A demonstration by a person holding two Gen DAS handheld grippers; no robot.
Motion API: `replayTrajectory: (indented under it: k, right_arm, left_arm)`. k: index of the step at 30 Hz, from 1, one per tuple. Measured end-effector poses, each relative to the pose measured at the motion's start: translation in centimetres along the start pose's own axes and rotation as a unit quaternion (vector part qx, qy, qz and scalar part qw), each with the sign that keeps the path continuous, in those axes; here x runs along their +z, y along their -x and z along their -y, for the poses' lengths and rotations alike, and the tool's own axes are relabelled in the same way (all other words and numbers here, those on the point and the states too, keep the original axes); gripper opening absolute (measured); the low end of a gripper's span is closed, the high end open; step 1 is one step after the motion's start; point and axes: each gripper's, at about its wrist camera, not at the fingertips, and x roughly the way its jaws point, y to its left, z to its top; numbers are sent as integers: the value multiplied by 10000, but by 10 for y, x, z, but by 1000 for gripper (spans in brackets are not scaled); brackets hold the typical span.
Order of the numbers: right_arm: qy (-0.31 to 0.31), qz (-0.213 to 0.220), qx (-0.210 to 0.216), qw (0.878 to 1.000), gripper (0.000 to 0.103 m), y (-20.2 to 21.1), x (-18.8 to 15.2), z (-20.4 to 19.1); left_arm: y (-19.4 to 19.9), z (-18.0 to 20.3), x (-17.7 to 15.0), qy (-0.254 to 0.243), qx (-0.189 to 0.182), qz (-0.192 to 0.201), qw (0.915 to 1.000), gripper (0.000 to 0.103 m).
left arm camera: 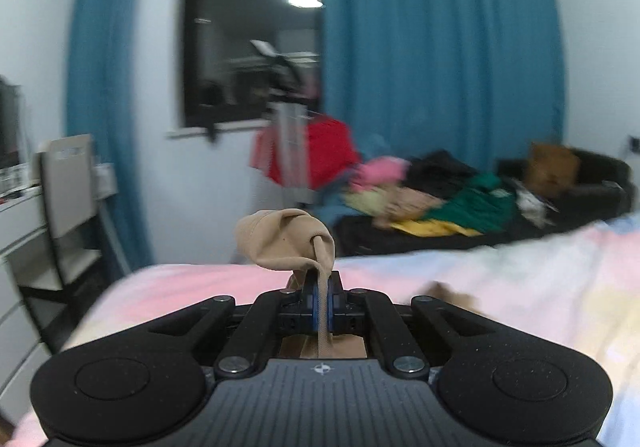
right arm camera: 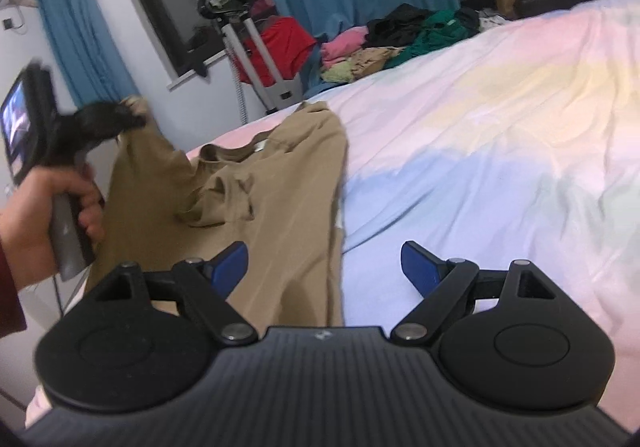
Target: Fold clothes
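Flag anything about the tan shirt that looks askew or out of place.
The tan shirt lies crooked at the bed's edge, bunched below the collar. Its left sleeve is lifted off the bed, pinched in the left gripper. The right gripper hangs open above it.

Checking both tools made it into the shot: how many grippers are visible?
2. The left gripper is raised at the left, shut on the tan shirt's sleeve. The right gripper is open in the foreground, over the shirt's edge on the bed.

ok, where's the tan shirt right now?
In the right wrist view the tan shirt lies on the bed, left of centre, ahead of the open right gripper; the left gripper lifts its left sleeve.
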Motion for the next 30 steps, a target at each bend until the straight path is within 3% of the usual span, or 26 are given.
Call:
replayTrajectory:
  k: [4,7,9,10,11,13,14,17,20,23,27,30]
  right_arm:
    - [-64,-33,-16,10000,85,-4,1,6]
    - [-240,64,84,9997,85,-5,8,17]
    - [-406,189,108,9989,85,-4,12,25]
    - [-459,213,102,9987,85,-4,13,28]
    - [-507,233,97,9984,85,-5,14,32]
    - [-543,247,112,9982,85,-7,15,34]
    - [-525,254,140,9982,85,-7,16,33]
    - [-469,276,225,9983,85,-8,17,30]
    - [-381,345,336,9981,85,-5,18,26]
    - [-302,395,451,9977,85,4,19,23]
    - [-82,390,659,9970,85,22,17,14]
    - [142,183,890,9958,85,39,10,2]
  left_arm:
    - [-30,59,-16,-254,-252,-396,9986,4]
    - [-52,89,-42,-357,-175,-789,9961,6]
    - [-61,96,-55,-301,-241,-987,9944,13]
    - [-64,97,-61,-230,-305,-1059,9936,20]
    - [-65,96,-65,-163,-360,-1104,9931,38]
    - [-57,86,-69,-34,-387,-1140,9927,61]
    - [-49,80,-70,33,-390,-1131,9928,66]
    - [-13,51,-64,547,-433,-1164,9907,75]
    - [54,23,-63,878,-208,-1014,9907,82]
    - [128,3,-78,919,-71,-1061,9901,83]
    - [218,-29,-104,878,421,-1146,9886,83]
    - [276,-53,-115,1013,572,-1072,9874,83]
